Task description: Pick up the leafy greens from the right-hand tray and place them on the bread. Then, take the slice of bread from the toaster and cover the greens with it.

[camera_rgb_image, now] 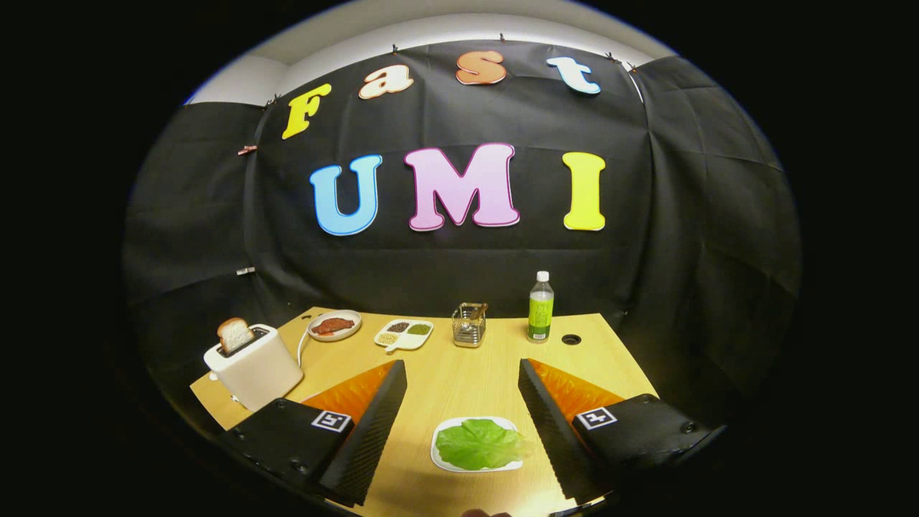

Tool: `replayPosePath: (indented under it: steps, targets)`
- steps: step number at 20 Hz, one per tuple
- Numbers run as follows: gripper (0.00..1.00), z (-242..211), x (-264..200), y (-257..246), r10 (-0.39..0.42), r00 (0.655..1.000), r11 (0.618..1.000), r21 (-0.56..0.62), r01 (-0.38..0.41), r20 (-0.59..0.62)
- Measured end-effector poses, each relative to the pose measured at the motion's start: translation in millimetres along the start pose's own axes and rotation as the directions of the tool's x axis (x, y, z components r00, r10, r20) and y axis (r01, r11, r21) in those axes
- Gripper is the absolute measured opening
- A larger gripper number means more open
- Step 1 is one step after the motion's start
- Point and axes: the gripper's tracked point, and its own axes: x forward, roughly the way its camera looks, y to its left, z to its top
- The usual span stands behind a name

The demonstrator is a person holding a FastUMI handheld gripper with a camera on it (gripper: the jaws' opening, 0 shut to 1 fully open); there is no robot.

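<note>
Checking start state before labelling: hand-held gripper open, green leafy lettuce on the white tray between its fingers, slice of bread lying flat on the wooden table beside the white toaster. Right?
Not quite. In the gripper view the slice of bread stands in the slot of the white toaster, not flat on the wooden table. The rest holds: hand-held gripper open, green leafy lettuce on the white tray between its fingers.
</note>
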Motion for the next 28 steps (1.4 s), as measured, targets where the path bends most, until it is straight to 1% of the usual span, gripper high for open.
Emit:
replayPosePath:
  steps: [3,9,14,16,20,25,28]
  targets:
    - [0.97,-26.2,11.2,-11.9,0.005,0.998,1.000,-0.023,-0.007,-0.068]
    - [0.98,-73.0,39.0,-17.4,0.032,0.983,0.997,-0.067,-0.045,-0.181]
    - [0.98,-129.1,64.6,-16.7,0.058,0.949,0.994,-0.072,-0.084,-0.311]
    - [0.98,-151.8,70.5,-20.5,0.048,0.934,0.992,-0.095,-0.088,-0.355]
    - [0.98,-184.7,85.2,-26.3,0.034,0.902,0.990,-0.107,-0.088,-0.430]
    - [0.98,-209.4,97.3,-25.3,0.033,0.877,0.987,-0.120,-0.103,-0.480]
    - [0.97,-222.0,99.2,-23.5,0.046,0.862,0.990,-0.095,-0.109,-0.505]
